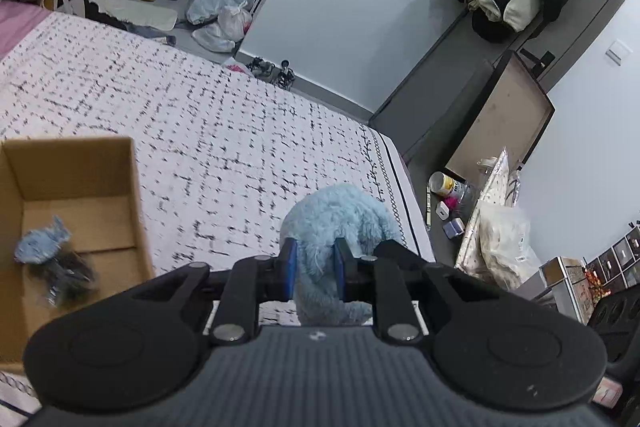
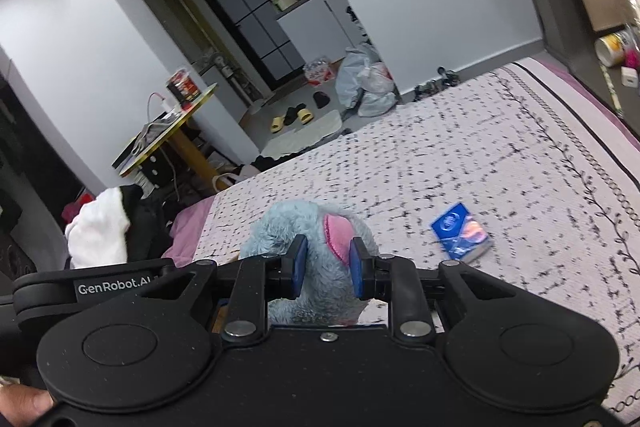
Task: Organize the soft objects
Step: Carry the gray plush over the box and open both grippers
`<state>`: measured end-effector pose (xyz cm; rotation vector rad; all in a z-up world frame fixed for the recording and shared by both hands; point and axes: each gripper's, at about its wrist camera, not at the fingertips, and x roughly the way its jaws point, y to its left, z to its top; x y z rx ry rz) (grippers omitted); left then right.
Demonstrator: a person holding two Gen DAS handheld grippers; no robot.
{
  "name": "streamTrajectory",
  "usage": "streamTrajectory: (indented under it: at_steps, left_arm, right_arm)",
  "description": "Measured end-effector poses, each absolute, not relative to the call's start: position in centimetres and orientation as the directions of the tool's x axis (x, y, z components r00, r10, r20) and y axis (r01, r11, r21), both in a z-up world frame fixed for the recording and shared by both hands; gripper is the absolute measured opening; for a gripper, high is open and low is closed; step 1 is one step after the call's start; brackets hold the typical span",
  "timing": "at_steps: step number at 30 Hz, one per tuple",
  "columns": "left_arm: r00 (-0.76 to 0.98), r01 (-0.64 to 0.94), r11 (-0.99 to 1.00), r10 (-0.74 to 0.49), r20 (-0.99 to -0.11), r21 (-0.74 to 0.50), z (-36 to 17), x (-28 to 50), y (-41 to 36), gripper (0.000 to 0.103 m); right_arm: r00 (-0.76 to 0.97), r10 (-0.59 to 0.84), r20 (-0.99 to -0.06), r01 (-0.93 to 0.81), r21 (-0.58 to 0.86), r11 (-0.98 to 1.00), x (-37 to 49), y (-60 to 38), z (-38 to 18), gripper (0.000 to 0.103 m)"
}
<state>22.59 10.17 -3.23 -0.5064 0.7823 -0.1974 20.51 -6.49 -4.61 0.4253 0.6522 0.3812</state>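
Gripping blue plush toy [image 1: 336, 223] between left tongs [image 1: 314, 259], right tongs [image 2: 326, 263] likewise clamped on it

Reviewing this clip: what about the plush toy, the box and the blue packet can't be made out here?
- Blue plush toy: left wrist view, lower part hidden behind the left gripper; the right gripper hides it likewise.
- Cardboard box: left wrist view, cut off by the frame edge.
- Blue packet: right wrist view, print blurred.
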Motion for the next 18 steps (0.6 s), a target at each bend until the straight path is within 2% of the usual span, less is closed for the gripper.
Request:
streamTrajectory:
  at_steps: [18]
  left_arm:
    - [0.763, -0.072, 0.842, -0.299, -0.573, -0.535, -4.4, 21.0, 20.4, 0.018]
  right_arm:
    - [0.673, 0.528, -0.518, -0.346, 0.41, 0.844, 21.5, 3.9, -3.7, 0.023]
